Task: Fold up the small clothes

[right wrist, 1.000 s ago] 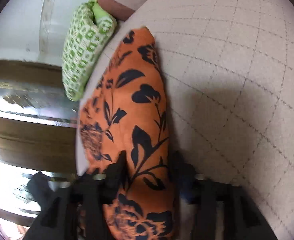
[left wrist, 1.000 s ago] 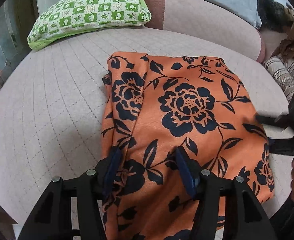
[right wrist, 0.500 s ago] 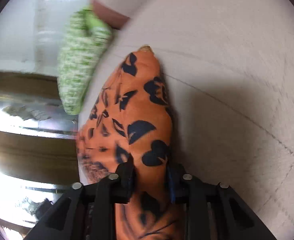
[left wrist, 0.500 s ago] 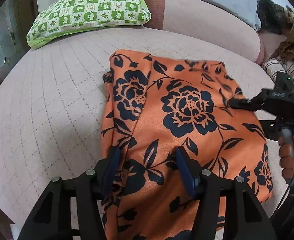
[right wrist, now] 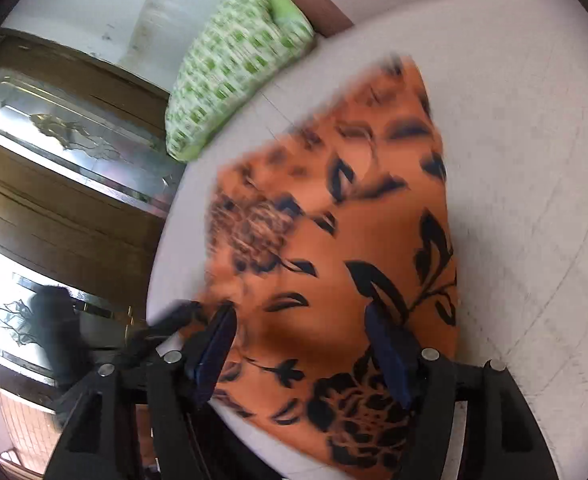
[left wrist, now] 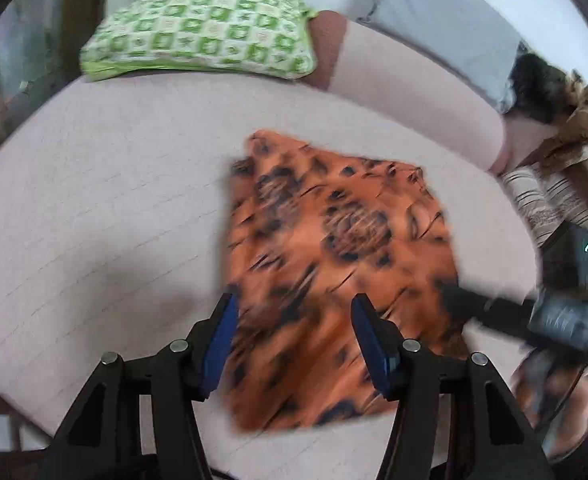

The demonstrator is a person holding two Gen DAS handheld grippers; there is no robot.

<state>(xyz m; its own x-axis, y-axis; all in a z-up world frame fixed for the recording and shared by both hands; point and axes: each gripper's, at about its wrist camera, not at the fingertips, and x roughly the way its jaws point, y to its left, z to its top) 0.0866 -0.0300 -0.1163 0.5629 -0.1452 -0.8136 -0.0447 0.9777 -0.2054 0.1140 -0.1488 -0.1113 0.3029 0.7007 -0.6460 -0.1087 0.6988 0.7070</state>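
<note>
An orange cloth with a black flower print (left wrist: 334, 280) lies folded into a rough square on the pale quilted cushion (left wrist: 93, 220) of a sofa, near the cushion's front edge. Both views are blurred by motion, so its folded layers cannot be counted.

The left gripper (left wrist: 294, 344) hangs low over the near edge of the cloth with its two blue-padded fingers (left wrist: 223, 332) spread apart; nothing is between them. The right gripper (right wrist: 300, 354) sits over the cloth's right side, fingers likewise spread and holding nothing, though the blur makes it hard to tell whether the pads brush the fabric. In the left wrist view the right gripper appears as a dark smear at the cloth's right edge.

Judged risks: the fabric looks smooth and slippery, so a fingertip dragging across it could pull the top layer askew and open the fold. The cloth's near edge lies close to the cushion's front rim, so a tug toward the person could slide it off.

Counted: one orange cloth, two grippers, four blue pads. Beyond it, one green and white checked pillow (left wrist: 201, 28) lies at the back left, one grey pillow (left wrist: 446, 20) at the back right, one striped cushion (left wrist: 550, 200) at the right, with a brown furry heap (left wrist: 554, 96) above it
</note>
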